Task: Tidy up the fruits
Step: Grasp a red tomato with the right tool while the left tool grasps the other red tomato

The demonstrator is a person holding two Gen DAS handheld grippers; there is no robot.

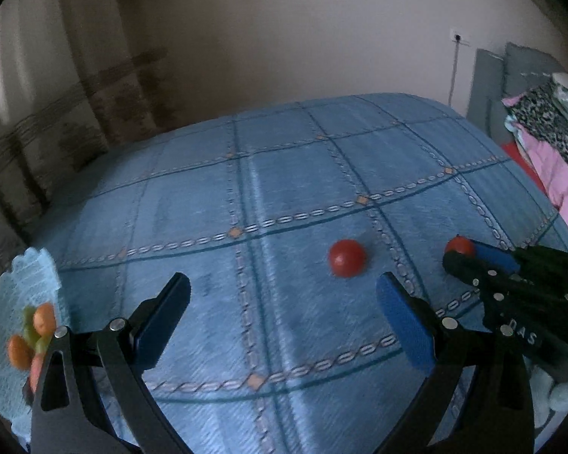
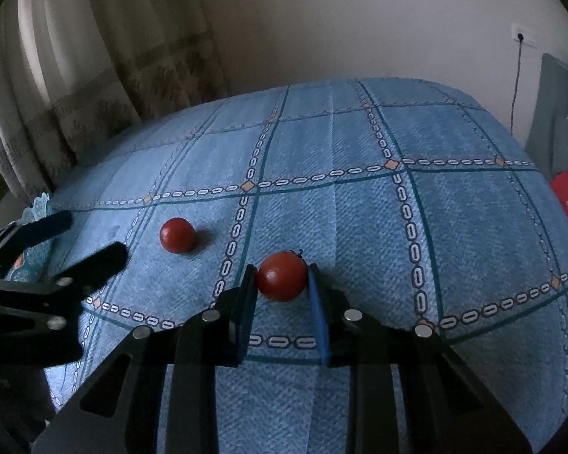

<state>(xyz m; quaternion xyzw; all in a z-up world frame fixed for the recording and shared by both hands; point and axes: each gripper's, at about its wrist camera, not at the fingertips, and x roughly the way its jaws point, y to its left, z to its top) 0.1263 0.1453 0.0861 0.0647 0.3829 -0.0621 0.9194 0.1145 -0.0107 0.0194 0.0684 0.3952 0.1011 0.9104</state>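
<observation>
On the far left a pale blue plate point(image 1: 22, 295) sits at the edge of the bed point(image 1: 284, 189), with a few orange and green fruits point(image 1: 43, 319) already on it; judging by that, it is where the red ones should go. Your left tool point(image 1: 282, 295) hangs over the blue cover with its jaws wide apart and nothing between them. It stands between the plate and the rest of the scene, so mind it when you bring anything across.

Next comes a loose tomato point(image 2: 177, 235), lying free on the cover, apart from both tools and untouched. It looks round enough to roll on the soft bedding, so do not brush it in passing.

Right of it is the second tomato point(image 2: 282, 276), on the bed between the fingers of your right tool point(image 2: 282, 287). The blue pads point(image 2: 318, 314) are at its two sides and appear to touch it, so you have it gripped or very nearly. Squeeze only enough to hold; a tomato this small probably bruises or pops out if pinched hard. Lift straight up before moving left, then pass above the loose tomato and clear of the left tool.

On the far right, folded bedding point(image 1: 541, 143) lies off the working area and is no obstacle.
</observation>
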